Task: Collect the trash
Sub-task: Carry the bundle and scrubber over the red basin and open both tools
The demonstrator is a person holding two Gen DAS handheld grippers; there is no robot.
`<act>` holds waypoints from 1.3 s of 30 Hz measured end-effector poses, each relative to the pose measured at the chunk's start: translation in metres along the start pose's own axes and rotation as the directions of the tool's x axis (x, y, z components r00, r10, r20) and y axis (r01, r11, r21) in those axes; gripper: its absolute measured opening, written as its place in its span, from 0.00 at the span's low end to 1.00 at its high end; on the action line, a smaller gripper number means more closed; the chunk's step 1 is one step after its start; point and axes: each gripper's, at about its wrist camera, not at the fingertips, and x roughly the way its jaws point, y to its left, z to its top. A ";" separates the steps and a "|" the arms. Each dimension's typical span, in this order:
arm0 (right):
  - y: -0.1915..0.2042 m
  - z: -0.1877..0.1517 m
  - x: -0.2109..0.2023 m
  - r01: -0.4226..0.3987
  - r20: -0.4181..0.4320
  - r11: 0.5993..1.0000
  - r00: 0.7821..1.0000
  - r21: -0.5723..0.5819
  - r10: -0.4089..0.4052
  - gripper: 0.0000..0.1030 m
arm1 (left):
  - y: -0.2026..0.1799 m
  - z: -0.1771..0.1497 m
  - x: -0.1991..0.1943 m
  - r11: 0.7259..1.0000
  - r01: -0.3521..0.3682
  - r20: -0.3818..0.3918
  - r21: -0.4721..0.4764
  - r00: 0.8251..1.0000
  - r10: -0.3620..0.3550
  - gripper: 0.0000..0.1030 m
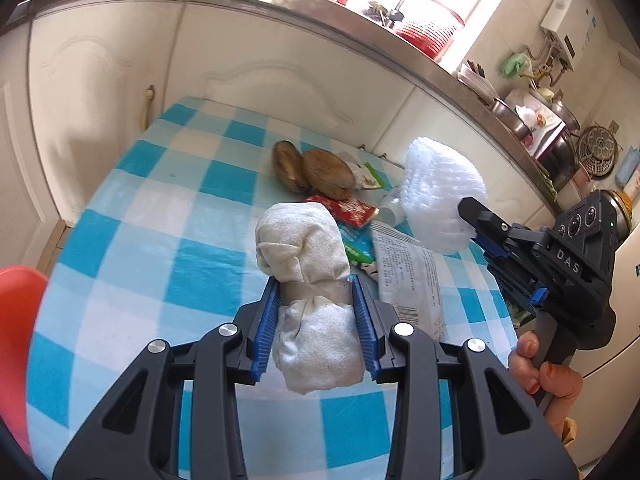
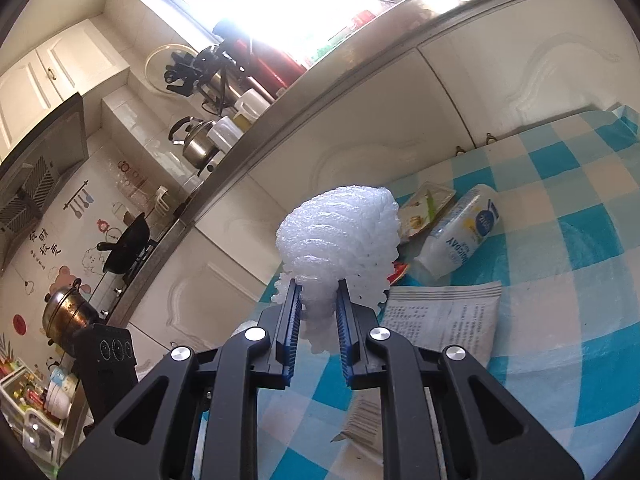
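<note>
My left gripper [image 1: 316, 292] is shut on a crumpled white cloth wad [image 1: 304, 248], pinched at its waist and held above the blue-and-white checked tablecloth [image 1: 160, 216]. My right gripper [image 2: 318, 294] is shut on a white foam net [image 2: 344, 236], lifted off the table; the left wrist view shows the same foam net [image 1: 440, 192] at the right. On the cloth lie two brown husk-like pieces [image 1: 312, 172], a red wrapper [image 1: 348, 208], green wrappers [image 1: 360, 250], a printed white bag [image 2: 440, 316] and a small plastic bottle [image 2: 460, 236] on its side.
White kitchen cabinets [image 1: 240, 72] under a steel counter edge [image 1: 320, 20] stand behind the table. An orange chair [image 1: 16, 320] sits at the left. A hand [image 1: 540, 372] grips the right tool's handle. Pots and a kettle [image 2: 196, 144] crowd the counter.
</note>
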 end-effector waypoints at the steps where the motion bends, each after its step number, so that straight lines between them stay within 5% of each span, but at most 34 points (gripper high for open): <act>1: 0.007 -0.002 0.002 -0.016 -0.009 1.000 1.000 -0.008 0.016 0.18 | 0.005 -0.001 -0.007 1.000 -0.006 0.011 -0.007 1.000 0.006 0.37; 9: 0.066 -0.029 0.024 -0.081 -0.115 0.991 0.991 -0.109 0.069 0.18 | 0.046 -0.010 -0.058 0.996 -0.062 0.071 -0.064 0.995 0.067 0.37; 17: 0.122 -0.072 0.053 -0.159 -0.259 0.969 0.960 -0.191 0.107 0.18 | 0.106 -0.033 -0.102 0.974 -0.167 0.082 -0.155 0.980 0.181 0.37; 28: 0.176 -0.116 0.093 -0.253 -0.424 0.939 0.895 -0.233 0.135 0.18 | 0.183 -0.070 -0.143 0.911 -0.293 0.062 -0.289 0.944 0.324 0.37; 39: 0.225 -0.151 0.142 -0.309 -0.553 0.907 0.826 -0.286 0.107 0.19 | 0.219 -0.085 -0.142 0.883 -0.295 0.039 -0.365 0.943 0.332 0.37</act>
